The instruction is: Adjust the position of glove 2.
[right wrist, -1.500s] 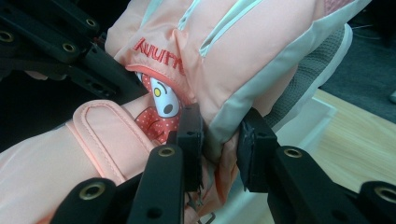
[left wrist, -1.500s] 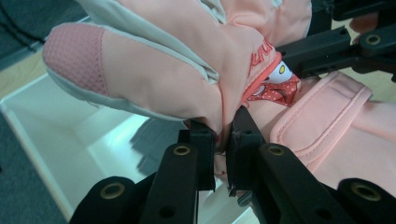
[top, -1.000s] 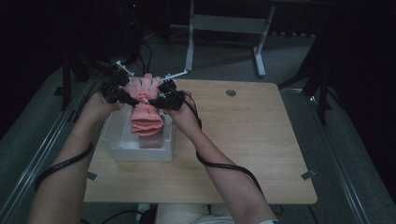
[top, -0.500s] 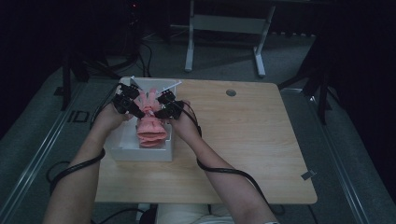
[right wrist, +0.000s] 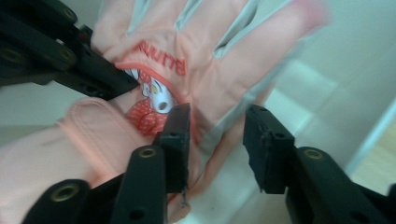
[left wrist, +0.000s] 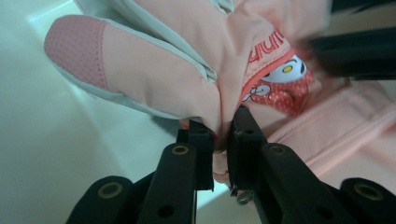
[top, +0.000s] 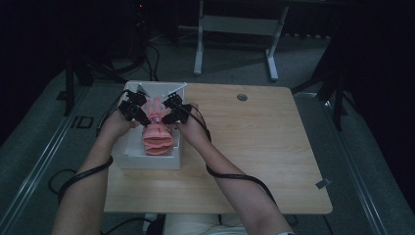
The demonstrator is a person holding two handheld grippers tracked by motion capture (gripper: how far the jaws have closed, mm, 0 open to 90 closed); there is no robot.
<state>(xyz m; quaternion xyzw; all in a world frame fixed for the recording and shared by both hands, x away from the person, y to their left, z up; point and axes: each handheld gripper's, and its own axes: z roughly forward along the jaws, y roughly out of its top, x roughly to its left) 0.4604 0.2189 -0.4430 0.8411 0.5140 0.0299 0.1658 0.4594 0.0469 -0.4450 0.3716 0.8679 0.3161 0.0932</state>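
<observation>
Two grippers on pink glove (top: 157, 128), lowered into white box (top: 128, 157). Left gripper (left wrist: 222, 140) pinching glove edge between pads; right gripper (right wrist: 215, 140) just spreading, glove edge loose between. Remaining: left release.

Premises: a recording studio or lab. A lone wooden surface (top: 254, 147) stands on grey carpet (top: 342, 147) against black surroundings. Cables (top: 147, 54) run across the floor, metal rails (top: 44, 161) flank it, and a metal stand (top: 235, 29) is behind.

A soft matt cloth glove (left wrist: 177, 70) lies in a smooth white plastic box (top: 147, 159) on a wood-grain table (top: 264, 147).
</observation>
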